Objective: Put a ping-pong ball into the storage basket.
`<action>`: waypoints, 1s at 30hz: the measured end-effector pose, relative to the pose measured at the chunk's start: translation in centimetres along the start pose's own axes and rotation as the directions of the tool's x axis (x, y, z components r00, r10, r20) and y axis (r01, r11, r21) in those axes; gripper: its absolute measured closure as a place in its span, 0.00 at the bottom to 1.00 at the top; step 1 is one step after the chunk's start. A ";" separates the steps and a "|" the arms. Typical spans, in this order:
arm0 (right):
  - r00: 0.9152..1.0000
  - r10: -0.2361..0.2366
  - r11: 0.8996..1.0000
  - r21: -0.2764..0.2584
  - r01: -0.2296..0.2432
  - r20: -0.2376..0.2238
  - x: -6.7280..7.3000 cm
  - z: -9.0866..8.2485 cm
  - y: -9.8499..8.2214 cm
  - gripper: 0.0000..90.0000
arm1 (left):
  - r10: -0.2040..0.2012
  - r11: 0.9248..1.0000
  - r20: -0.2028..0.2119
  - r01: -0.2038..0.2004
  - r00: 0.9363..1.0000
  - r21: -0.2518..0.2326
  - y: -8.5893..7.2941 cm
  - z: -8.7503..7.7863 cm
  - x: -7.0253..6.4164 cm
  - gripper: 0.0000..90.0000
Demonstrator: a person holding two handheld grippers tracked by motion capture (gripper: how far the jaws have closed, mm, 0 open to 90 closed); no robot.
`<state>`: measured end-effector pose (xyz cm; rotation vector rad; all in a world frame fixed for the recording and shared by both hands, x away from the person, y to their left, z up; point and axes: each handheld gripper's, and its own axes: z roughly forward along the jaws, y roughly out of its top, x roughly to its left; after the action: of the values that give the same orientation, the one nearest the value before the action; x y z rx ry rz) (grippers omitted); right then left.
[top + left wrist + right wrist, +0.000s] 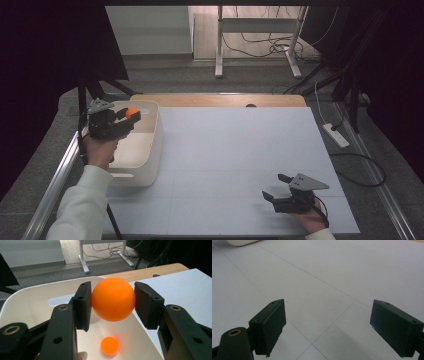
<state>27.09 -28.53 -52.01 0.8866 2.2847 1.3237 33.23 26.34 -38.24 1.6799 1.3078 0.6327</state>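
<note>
**Orange ball held over the white bin**

While the left gripper (pixel 131 116) hung above the white bin (pixel 150 150), its jaws were clamped on an orange ball (pixel 113 299). A second orange ball (pixel 109 345) lay on the bin's floor beneath. Well away from the bin, the right gripper (pixel 274 187) rested on the table (pixel 235 150) with jaws wide apart, holding nothing.
</note>
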 end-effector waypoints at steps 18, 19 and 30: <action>1.000 -0.002 1.000 0.008 0.002 0.003 0.0 0.0 -0.1 0.14 | 0.016 0.989 -0.041 -0.010 0.999 0.149 -0.3 3.9 1.0 0.56; 1.000 -0.004 1.000 0.002 0.004 -0.001 0.0 0.0 -0.1 0.14 | 0.011 0.987 -0.037 -0.005 0.999 0.162 -0.3 4.2 1.0 0.56; 1.000 -0.002 1.000 0.000 0.002 0.000 -0.1 -0.1 -0.1 0.14 | 0.033 0.961 -0.041 -0.021 0.999 0.275 -0.6 6.4 0.7 0.56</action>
<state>27.03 -28.67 -52.06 0.8841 2.2852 1.3228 38.34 24.86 -41.89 1.9186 1.4603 0.5256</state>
